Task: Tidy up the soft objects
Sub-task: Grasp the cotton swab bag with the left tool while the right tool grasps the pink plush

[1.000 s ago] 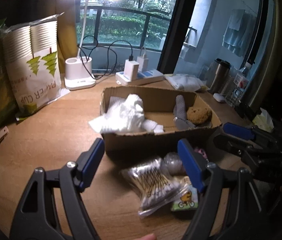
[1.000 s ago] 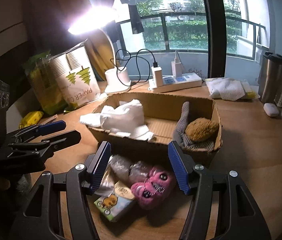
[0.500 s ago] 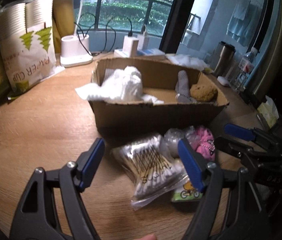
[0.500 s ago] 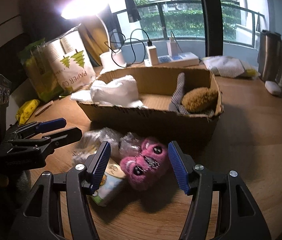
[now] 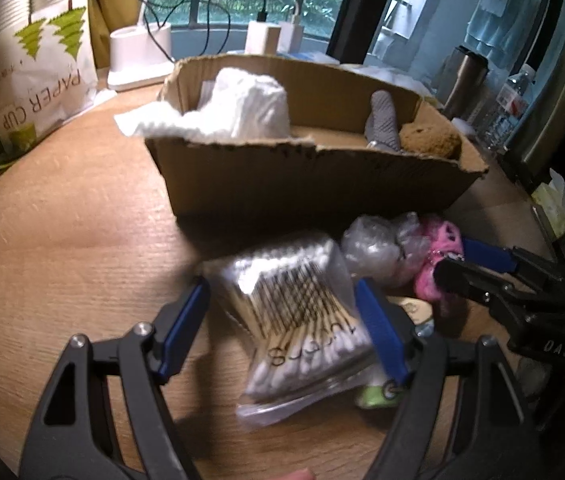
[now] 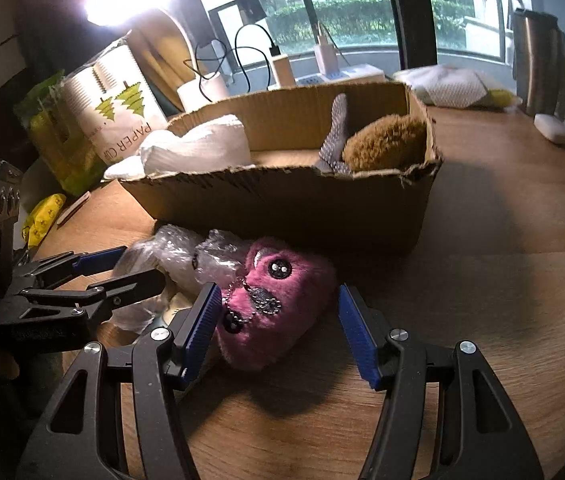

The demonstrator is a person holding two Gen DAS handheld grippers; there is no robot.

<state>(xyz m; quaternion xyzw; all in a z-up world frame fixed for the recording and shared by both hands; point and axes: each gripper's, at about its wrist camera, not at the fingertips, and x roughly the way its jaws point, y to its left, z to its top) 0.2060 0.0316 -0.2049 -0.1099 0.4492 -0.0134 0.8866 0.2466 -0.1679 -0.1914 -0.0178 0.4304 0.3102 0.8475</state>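
Grippers poised for pickups beside cardboard box [image 6: 282, 204].
Left gripper [image 5: 282, 324] spread around cotton swab bag [image 5: 298, 320]; right gripper [image 6: 278, 328] spread around pink plush [image 6: 278, 308], unclamped.

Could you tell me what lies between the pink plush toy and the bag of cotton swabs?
Crumpled clear plastic wrap, seen in both wrist views.

"paper cup" runs in brown capitals, turned sideways, down the white cup bag [image 5: 38, 80] with green trees, at the table's left edge. the swab pack [image 5: 302, 320] carries dark lettering, too blurred to read.
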